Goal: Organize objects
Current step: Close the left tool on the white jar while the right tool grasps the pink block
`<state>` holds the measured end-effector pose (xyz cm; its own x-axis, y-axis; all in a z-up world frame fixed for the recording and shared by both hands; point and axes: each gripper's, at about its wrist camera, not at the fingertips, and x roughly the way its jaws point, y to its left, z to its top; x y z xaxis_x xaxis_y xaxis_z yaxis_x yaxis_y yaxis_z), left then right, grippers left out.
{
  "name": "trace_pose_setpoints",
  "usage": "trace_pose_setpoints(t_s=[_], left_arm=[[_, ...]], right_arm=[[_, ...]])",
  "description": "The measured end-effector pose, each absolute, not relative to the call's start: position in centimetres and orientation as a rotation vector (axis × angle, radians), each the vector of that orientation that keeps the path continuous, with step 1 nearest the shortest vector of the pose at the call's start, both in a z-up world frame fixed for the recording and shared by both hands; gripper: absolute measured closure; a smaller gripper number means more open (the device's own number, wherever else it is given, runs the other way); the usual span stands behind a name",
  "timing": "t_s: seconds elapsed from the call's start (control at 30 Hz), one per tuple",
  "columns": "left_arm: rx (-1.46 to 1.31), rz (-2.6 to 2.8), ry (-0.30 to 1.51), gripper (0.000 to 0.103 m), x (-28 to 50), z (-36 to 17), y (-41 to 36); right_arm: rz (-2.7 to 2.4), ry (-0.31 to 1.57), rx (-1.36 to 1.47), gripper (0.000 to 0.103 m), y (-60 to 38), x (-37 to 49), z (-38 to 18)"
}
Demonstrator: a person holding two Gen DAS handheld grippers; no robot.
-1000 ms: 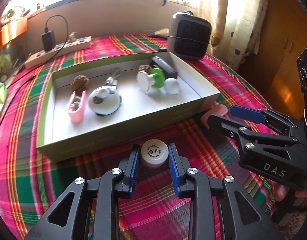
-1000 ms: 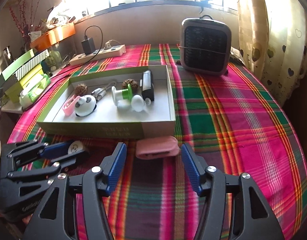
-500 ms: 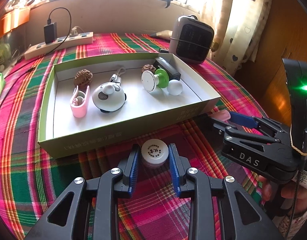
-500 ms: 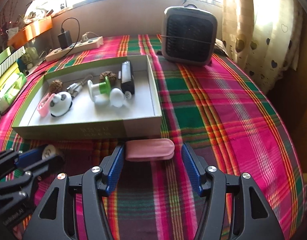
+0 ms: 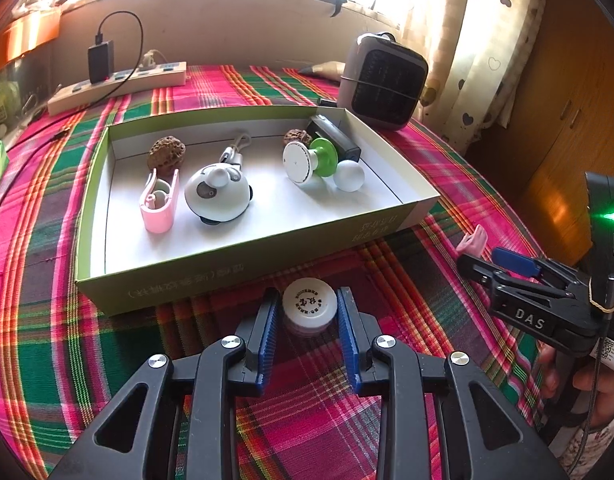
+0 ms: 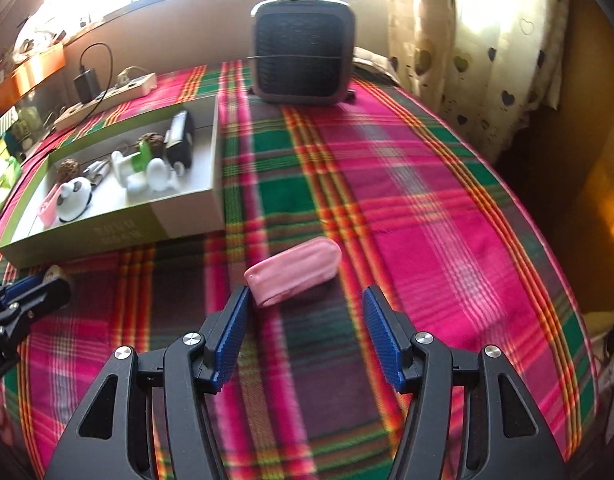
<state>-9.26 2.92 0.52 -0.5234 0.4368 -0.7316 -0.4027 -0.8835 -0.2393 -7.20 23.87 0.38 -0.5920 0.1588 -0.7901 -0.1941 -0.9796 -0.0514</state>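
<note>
Left wrist: jar (image 5: 309, 307) between fingers (image 5: 267, 330).

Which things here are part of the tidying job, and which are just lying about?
Part of the job: small white-capped jar between the left gripper fingers; pink pouch ahead of the right gripper; green box.
Lying about: heater; power strip; curtain.

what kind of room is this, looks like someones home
Most likely a lived-in home room: a table under a plaid cloth, heart-patterned curtains at a sunny window, and a small heater beside a power strip.
</note>
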Motion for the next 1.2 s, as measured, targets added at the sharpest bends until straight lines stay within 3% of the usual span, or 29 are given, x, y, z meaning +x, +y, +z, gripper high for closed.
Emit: trace_pose_setpoints(t_s=[0.77,1.2], left_arm=[[-1.163,2.386,-0.063,0.076,-9.1,0.5,3.0],[-1.168,2.413,-0.028,0.076,-9.3,0.6,3.4]], right_arm=[[2.669,0.209,-1.27,0.045,25.6,-7.7,0.2],[2.663,0.124,-1.294,0.046,25.9,-8.4,0.1]])
